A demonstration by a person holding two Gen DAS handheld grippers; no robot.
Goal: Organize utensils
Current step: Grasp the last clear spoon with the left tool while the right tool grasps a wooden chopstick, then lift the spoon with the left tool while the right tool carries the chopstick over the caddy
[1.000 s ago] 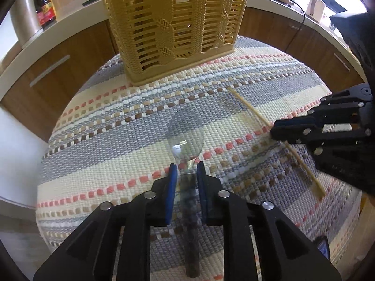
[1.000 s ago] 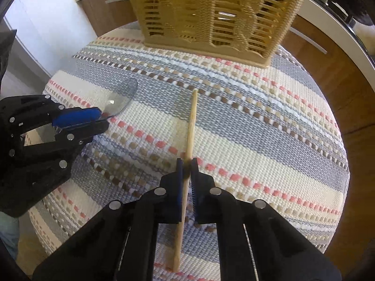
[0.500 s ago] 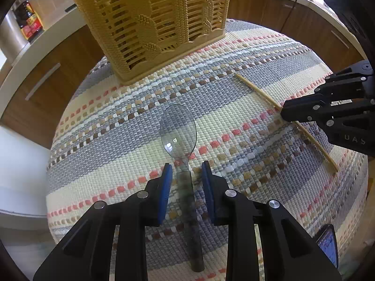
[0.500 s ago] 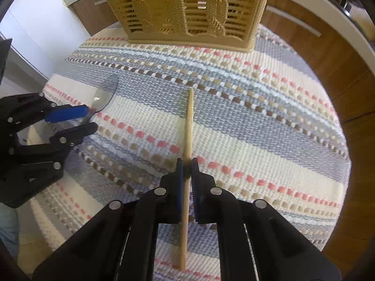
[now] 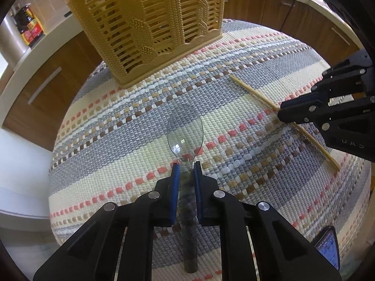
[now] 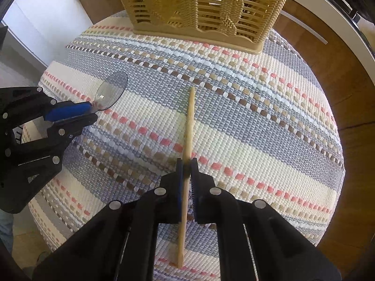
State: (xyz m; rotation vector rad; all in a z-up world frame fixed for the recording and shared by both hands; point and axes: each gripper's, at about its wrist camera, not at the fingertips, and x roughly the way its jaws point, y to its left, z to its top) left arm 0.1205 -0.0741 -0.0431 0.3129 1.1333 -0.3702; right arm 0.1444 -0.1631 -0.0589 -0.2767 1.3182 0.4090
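Striped woven mat (image 5: 117, 126), left gripper (image 5: 186, 167) jaws closing on clear spoon (image 5: 185, 131) – right gripper (image 6: 186, 164) pinching chopstick (image 6: 189, 117)

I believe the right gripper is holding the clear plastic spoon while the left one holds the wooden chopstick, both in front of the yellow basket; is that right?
Swapped. The right wrist view shows the right gripper clamped on the wooden chopstick; the left gripper is closing on the clear plastic spoon. Both are in front of the yellow basket.

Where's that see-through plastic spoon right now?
The spoon lies on the striped mat in front of the yellow basket, its handle between the closing left gripper, left of the chopstick.
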